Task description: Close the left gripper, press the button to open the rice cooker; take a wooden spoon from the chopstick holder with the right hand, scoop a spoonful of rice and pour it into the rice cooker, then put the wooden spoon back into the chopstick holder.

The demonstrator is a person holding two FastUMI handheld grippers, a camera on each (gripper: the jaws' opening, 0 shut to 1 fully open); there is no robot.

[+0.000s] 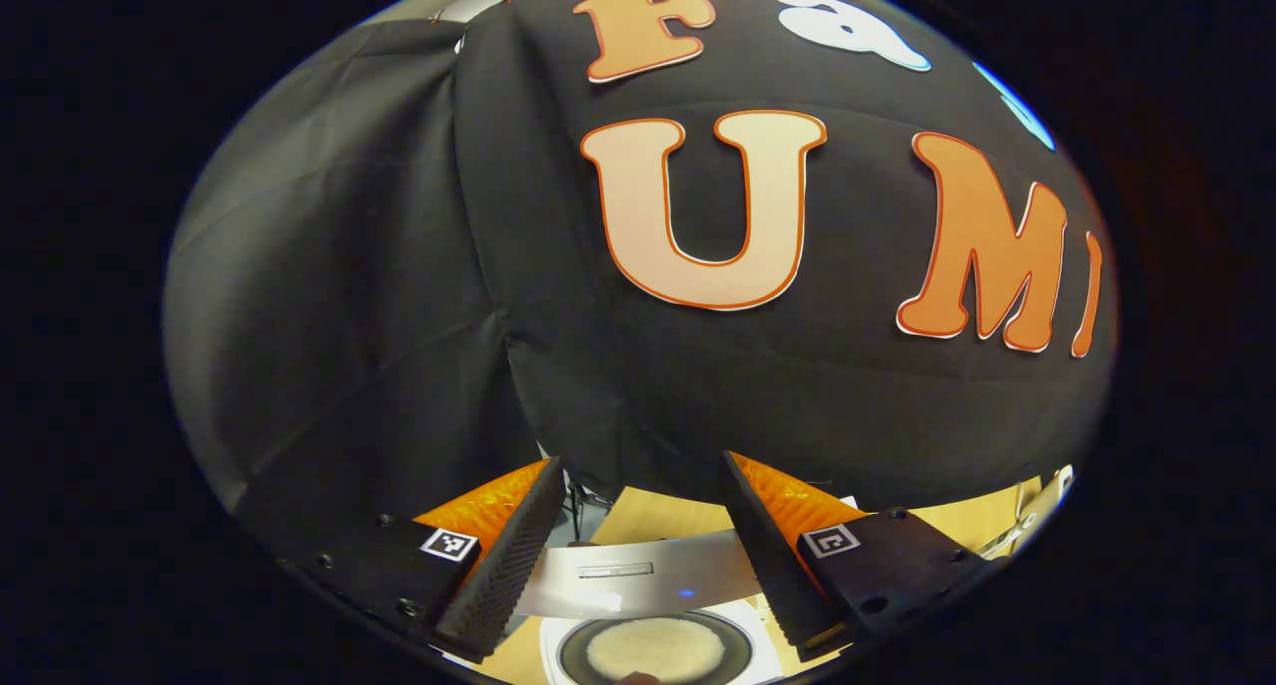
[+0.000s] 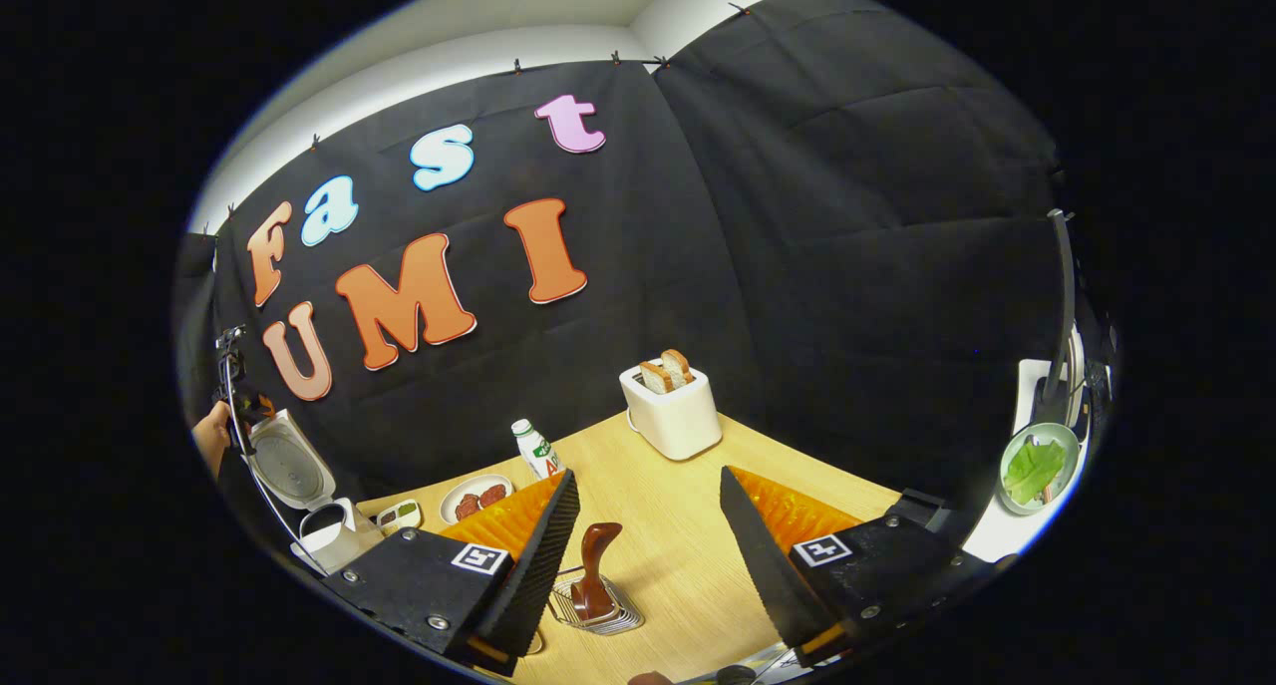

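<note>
My left gripper [image 1: 640, 466] is open and hangs above the rice cooker. The cooker's lid [image 1: 638, 570] stands raised, and its dark inner pot [image 1: 653, 650] holds a pale layer of rice. In the right gripper view the same cooker [image 2: 334, 537] sits at the far left with its lid [image 2: 289, 466] up, a hand [image 2: 211, 436] beside it. My right gripper [image 2: 648, 476] is open with nothing between its fingers. Ahead of it, the brown wooden spoon [image 2: 596, 560] stands upright in the wire chopstick holder [image 2: 608, 617] on the wooden table [image 2: 698, 585].
A white toaster [image 2: 673, 411] with bread slices stands at the back of the table. A small bottle [image 2: 538, 451], a plate of red pieces [image 2: 477, 498] and a little dish [image 2: 399, 513] lie left of it. A bowl of greens [image 2: 1037, 456] sits far right.
</note>
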